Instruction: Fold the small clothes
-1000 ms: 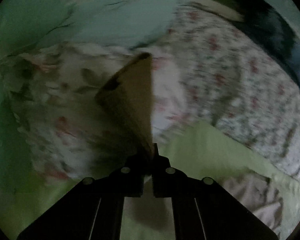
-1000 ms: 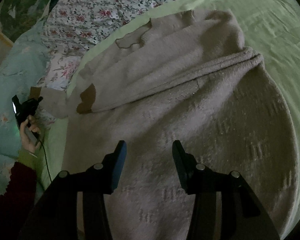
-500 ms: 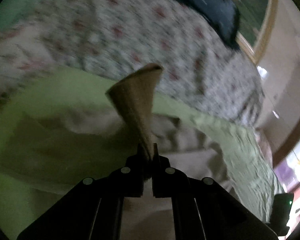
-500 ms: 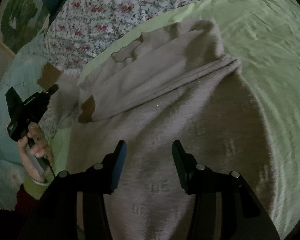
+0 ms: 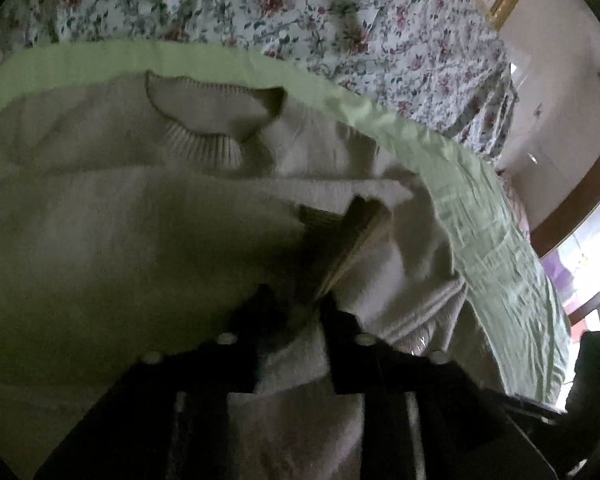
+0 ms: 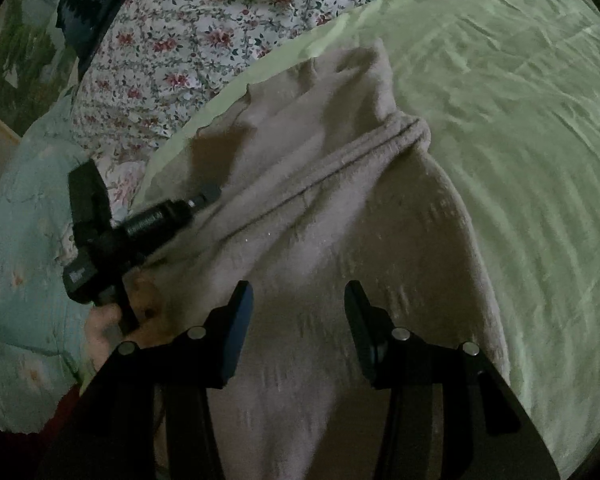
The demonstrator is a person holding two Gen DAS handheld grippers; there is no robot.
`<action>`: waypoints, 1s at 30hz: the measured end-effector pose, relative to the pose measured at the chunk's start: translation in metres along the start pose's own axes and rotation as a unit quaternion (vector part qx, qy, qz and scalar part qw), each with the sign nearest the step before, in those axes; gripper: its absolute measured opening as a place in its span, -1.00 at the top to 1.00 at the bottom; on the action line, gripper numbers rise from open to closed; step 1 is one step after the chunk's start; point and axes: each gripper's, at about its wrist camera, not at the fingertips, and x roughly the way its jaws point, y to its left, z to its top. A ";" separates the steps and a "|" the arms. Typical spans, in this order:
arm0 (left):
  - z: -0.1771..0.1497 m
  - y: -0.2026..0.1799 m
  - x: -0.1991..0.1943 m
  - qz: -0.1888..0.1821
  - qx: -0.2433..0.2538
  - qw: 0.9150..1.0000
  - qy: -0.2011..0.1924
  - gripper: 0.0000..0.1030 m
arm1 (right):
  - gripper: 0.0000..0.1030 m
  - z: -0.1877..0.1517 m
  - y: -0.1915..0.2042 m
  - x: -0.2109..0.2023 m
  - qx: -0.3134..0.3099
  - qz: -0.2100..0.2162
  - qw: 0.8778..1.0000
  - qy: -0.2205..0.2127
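Note:
A beige knit sweater [image 6: 332,216] lies on a light green sheet [image 6: 500,128]. In the left wrist view its ribbed collar [image 5: 204,140] faces up and its body [image 5: 120,240] fills the frame. My left gripper [image 5: 296,312] is shut on the brown sleeve cuff [image 5: 352,236] and holds it over the sweater's body. It also shows in the right wrist view [image 6: 208,196], at the sweater's left side. My right gripper [image 6: 296,300] is open and empty, low over the sweater's lower part.
A floral bedspread [image 6: 204,40] lies beyond the green sheet, also in the left wrist view [image 5: 340,8]. A pale teal quilt [image 6: 16,240] is at the left. A dark blue cloth [image 6: 88,4] lies at the far left. A wall and bright window [image 5: 580,240] are at the right.
My left gripper has carried the sleeve cuff from out over the floral bedspread inward and down onto the sweater's body. My right gripper stayed open over the sweater.

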 end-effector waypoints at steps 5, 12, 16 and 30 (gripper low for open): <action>-0.018 0.015 -0.044 0.013 -0.008 1.000 -0.021 -0.34 | -0.07 0.014 0.012 0.013 -0.003 0.013 1.000 -0.004; -0.051 0.091 -0.130 0.114 -0.091 0.986 -0.077 -0.38 | -0.19 0.055 0.034 0.040 -0.010 0.030 0.999 -0.022; -0.063 0.148 -0.155 0.190 -0.173 0.962 -0.094 -0.37 | -0.22 0.075 0.044 0.072 -0.002 0.043 0.999 -0.007; -0.029 0.187 -0.122 0.259 -0.158 0.950 -0.073 -0.36 | 0.83 0.108 0.067 0.032 -0.033 0.065 0.990 -0.118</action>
